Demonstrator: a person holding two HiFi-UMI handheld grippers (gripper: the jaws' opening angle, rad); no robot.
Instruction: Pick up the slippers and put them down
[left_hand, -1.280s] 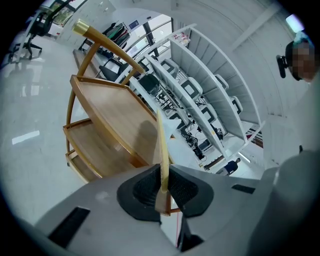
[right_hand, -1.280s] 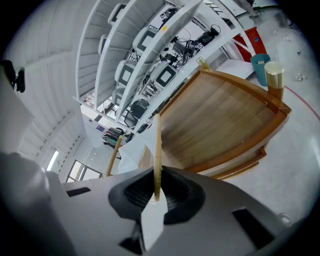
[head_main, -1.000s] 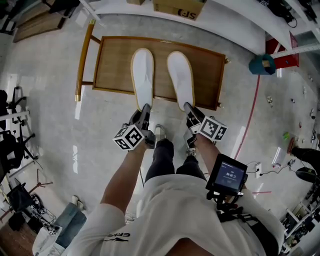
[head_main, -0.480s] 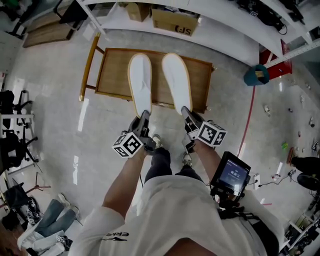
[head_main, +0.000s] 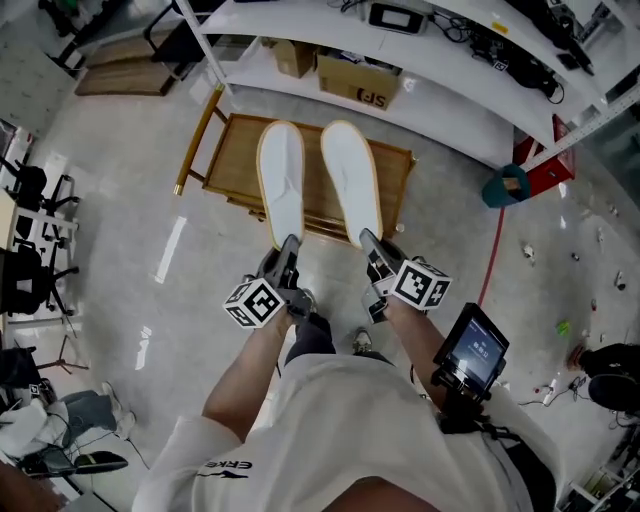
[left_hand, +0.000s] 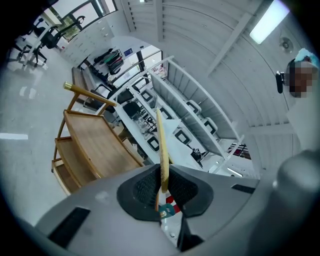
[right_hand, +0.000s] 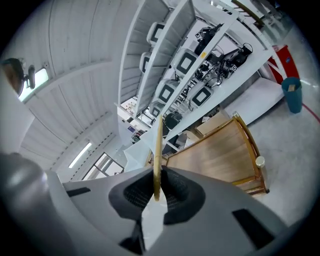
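Two white slippers with tan soles hang in the air above a low wooden rack (head_main: 232, 158). My left gripper (head_main: 289, 246) is shut on the heel end of the left slipper (head_main: 281, 180); its thin tan edge (left_hand: 163, 150) stands pinched between the pads. At the right, my right gripper (head_main: 368, 240) is shut on the heel of the right slipper (head_main: 351, 182), whose edge (right_hand: 158, 155) runs up from the jaws. Both slippers point away from me, side by side.
The wooden rack (left_hand: 95, 145) has a brass rail (head_main: 196, 140) on its left side. White shelving (head_main: 420, 60) with cardboard boxes (head_main: 358, 82) stands behind it. A teal bucket (head_main: 503, 186) sits on the floor at right. My legs and shoes (head_main: 316, 330) are below the grippers.
Both grippers have risen with the slippers held in them, lifting the slippers off the rack's top. The rack now looks smaller and farther below.
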